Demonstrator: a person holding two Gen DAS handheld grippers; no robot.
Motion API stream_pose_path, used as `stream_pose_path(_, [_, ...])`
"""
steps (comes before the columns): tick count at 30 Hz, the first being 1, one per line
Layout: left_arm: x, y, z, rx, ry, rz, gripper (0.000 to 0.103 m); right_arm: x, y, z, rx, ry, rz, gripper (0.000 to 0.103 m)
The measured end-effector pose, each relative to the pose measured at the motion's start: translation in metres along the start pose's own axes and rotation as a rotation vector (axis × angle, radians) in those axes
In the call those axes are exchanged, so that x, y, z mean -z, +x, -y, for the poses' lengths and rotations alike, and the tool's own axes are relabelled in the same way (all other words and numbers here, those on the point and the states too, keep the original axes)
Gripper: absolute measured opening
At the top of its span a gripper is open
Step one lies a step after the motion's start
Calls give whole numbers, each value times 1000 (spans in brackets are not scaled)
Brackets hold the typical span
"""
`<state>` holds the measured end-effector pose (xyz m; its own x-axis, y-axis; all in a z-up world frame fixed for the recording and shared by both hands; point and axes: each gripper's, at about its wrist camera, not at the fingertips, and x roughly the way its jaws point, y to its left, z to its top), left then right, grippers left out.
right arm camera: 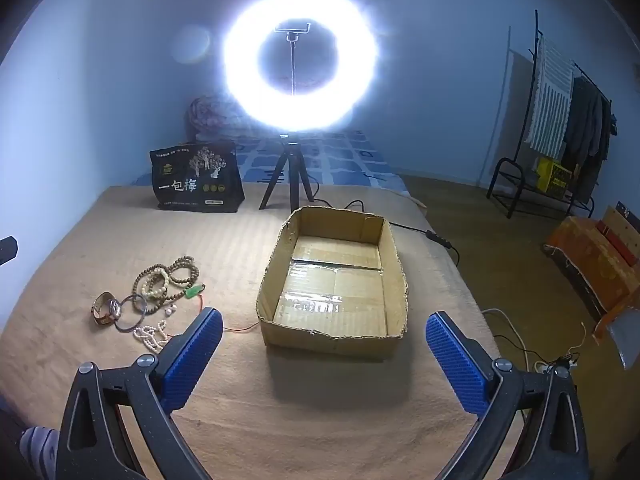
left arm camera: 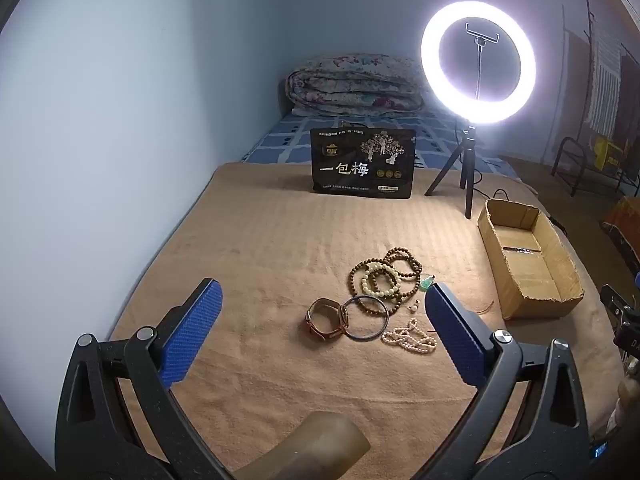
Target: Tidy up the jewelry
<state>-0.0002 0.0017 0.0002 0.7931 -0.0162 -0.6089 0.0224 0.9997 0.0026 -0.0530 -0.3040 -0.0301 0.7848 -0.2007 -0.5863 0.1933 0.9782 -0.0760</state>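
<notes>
Jewelry lies heaped on the tan blanket (left arm camera: 260, 240) covering the bed: brown bead strands (left arm camera: 386, 276), a cream bead bracelet (left arm camera: 380, 282), a thin metal bangle (left arm camera: 367, 317), a brown-strapped watch (left arm camera: 327, 318), a pink pearl string (left arm camera: 408, 336), a small green pendant (right arm camera: 195, 291) on a red cord. Items touch or overlap in one cluster.

Cardboard box (right arm camera: 276, 264) sits just right of the cluster, open-topped, nothing visible inside but taped flaps.

Left hand-held gripper (left arm camera: 322, 312): blue pads spread wide, holding nothing, raised above the blanket on the near side of the cluster.

Right hand-held gripper (right arm camera: 324, 340): pads spread wide, holding nothing, near side of the box.

Far side: black snack bag (left arm camera: 362, 164) upright, lit ring light (left arm camera: 478, 62) on tripod, folded quilt (left arm camera: 352, 86).
</notes>
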Motion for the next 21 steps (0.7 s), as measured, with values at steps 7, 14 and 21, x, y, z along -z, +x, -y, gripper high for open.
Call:
stream_pose_path(7, [0,1,1,-23,19,8,103,-1,1,-2,2,5,-3,103])
stream_pose_path(14, [0,-4,-2,-27,17,24,103,1,3,-3,-8,-5,-6,103])
stream_pose_path(21, [-3,-12,-6,-24,18,30,103,1,4,-3,2,1,-12,103])
